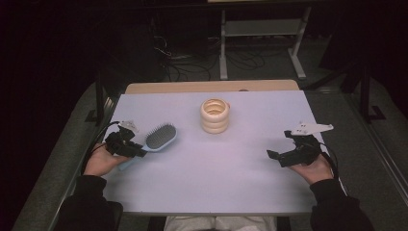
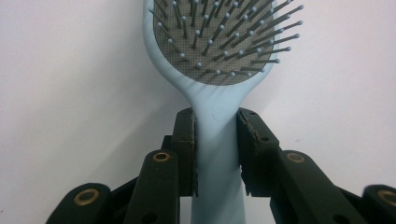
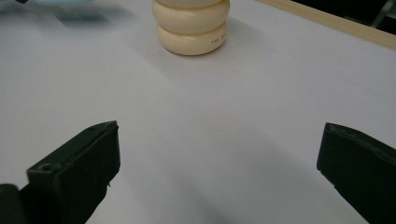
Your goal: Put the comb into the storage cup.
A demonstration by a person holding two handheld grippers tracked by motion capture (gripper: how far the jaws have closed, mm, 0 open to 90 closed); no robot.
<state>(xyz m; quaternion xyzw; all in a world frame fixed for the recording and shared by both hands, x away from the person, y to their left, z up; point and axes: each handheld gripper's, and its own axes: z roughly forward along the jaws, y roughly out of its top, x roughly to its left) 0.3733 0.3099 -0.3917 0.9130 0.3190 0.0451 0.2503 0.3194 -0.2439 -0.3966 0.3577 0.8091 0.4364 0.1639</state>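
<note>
One pale-blue hairbrush point(image 1: 160, 137) lies near the left edge of the table point(image 1: 250, 183), bristles up. The left gripper point(image 1: 136, 150) is clamped on its handle, one black pad pressed to each side. One stack of three cream rings point(image 1: 214, 115) stands toward the far edge, around the middle; small print on the lowest ring is too tiny to read. The right gripper point(image 1: 274, 158) rests near the right edge with its jaws wide apart, nothing between them.

The brush point(image 2: 217, 116) is showing pale blue with a grey, dotted bristle pad; the rings point(image 1: 214, 115) are looking cream, the table point(image 1: 216, 168) pale lilac, the grippers' jaws black.
</note>
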